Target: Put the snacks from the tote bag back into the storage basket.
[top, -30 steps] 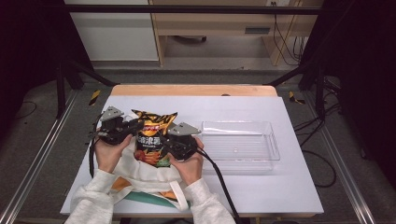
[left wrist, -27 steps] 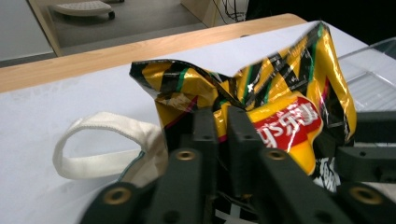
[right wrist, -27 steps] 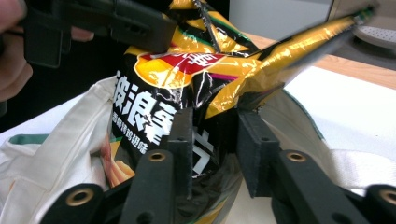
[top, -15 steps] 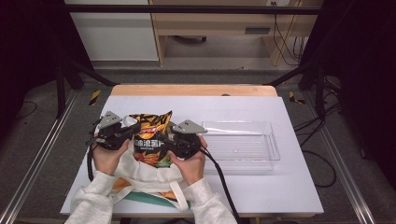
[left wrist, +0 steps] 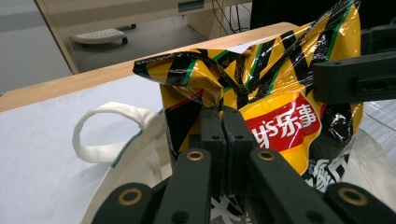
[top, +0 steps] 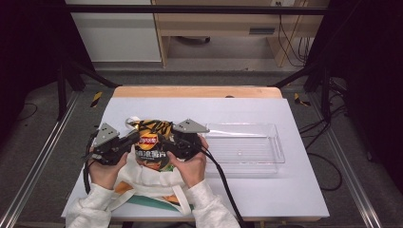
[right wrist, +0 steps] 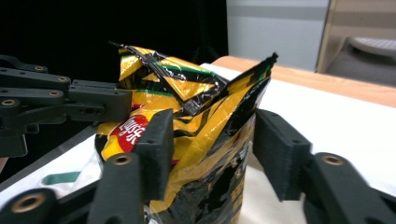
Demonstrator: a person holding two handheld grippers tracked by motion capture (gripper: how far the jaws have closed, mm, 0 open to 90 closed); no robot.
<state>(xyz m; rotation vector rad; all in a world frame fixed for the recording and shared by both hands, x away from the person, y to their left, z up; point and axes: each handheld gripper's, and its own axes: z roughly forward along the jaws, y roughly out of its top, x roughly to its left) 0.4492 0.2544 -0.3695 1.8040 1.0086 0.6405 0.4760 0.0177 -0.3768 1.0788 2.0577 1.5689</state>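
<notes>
Crinkled yellow-and-black foil chip bag with a red logo stands upright in the mouth of a cream canvas tote bag, which lies flat on the white table at the person's edge. To the right of the chip bag, well within reach, sits a clear rectangular plastic tray; its near-left corner lies just beside the person's right hand.

At the chip bag's left side, the left gripper has its 2 black jaws pressed together, pinching a fold of foil at the bag's edge — in the left gripper view the film is caught between the pads just below the bag's crumpled top. In the high view this gripper meets the bag from the left, held in the left hand.

At the chip bag's right side, the right gripper has its jaws apart, 1 on either side of the bag's upper body. They have just been opening, with the bag between them: the left pad lies against the foil near the red logo, while the right pad stands a little off the bag's edge, so nothing is clamped. In the high view this gripper comes in from the right, held by the right hand.

A looped cream handle of the tote lies on the table to the left of the chip bag — slack and free of both grippers.
</notes>
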